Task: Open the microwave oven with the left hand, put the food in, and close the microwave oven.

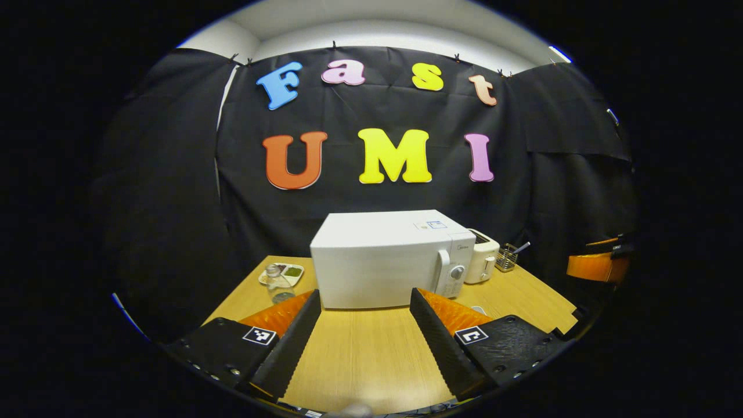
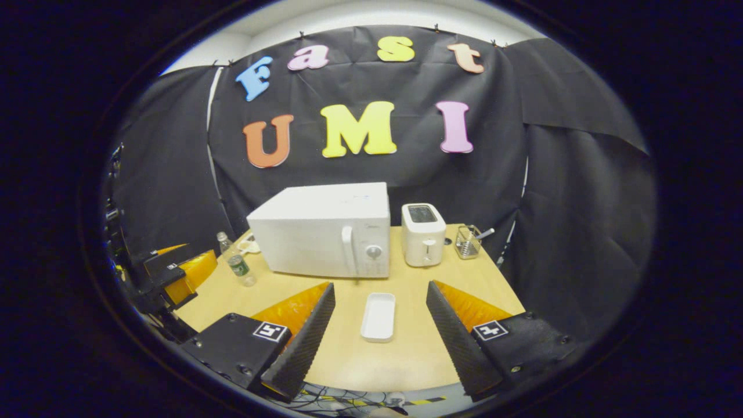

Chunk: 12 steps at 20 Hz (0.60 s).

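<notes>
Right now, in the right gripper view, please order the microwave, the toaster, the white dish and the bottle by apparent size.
1. microwave
2. toaster
3. white dish, possibly enlarged by nearness
4. bottle

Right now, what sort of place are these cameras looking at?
Probably a mock kitchen set up in a recording booth: a microwave, a toaster and a utensil holder on a wooden table.
</notes>
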{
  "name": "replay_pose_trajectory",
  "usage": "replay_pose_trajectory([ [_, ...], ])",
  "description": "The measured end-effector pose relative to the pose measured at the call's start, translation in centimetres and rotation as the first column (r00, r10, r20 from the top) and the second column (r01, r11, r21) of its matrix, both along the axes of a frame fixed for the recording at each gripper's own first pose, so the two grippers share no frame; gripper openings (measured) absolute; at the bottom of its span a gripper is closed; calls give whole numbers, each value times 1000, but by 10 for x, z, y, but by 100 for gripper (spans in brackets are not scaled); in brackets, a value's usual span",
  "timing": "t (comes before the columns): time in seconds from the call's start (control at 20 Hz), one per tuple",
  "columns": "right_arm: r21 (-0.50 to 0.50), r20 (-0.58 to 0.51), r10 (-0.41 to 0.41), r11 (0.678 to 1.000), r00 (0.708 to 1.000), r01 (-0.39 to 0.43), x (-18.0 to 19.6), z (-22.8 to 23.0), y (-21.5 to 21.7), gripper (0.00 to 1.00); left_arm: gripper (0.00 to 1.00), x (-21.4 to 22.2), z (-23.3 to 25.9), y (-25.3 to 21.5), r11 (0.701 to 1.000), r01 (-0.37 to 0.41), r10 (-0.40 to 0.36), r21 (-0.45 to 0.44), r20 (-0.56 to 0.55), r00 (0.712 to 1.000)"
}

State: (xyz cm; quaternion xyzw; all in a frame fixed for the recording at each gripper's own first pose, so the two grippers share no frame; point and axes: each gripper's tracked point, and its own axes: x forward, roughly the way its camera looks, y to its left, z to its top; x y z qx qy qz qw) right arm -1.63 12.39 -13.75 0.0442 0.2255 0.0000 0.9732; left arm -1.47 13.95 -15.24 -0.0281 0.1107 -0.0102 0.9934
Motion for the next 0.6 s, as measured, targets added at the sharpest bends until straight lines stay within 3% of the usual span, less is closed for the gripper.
replay_pose_trajectory([
  [0.05, 10, 25, 21, 1000, 999, -21, -1, 12, 15, 91, 96, -11, 13, 9, 1000, -13, 13, 0, 9, 1000],
  [0.1, 16, 48, 38, 999, 998, -39, -1, 23, 27, 100, 96, -21, 27, 17, 1000, -25, 25, 0, 28, 999],
  [0.3, 22, 127, 69, 997, 989, -72, -2, 63, 54, 100, 96, -43, 72, 43, 998, -57, 55, 18, 100, 993],
  [0.35, 11, 154, 65, 998, 986, -67, -1, 75, 53, 91, 95, -43, 82, 46, 998, -60, 59, 11, 109, 992],
  [0.4, -2, 184, 58, 998, 981, -59, 0, 86, 50, 100, 95, -45, 89, 47, 998, -63, 63, -3, 112, 992],
  [0.6, -3, 251, 22, 1000, 968, -22, -3, 114, 37, 100, 96, -46, 111, 55, 998, -66, 67, -13, 137, 988],
])
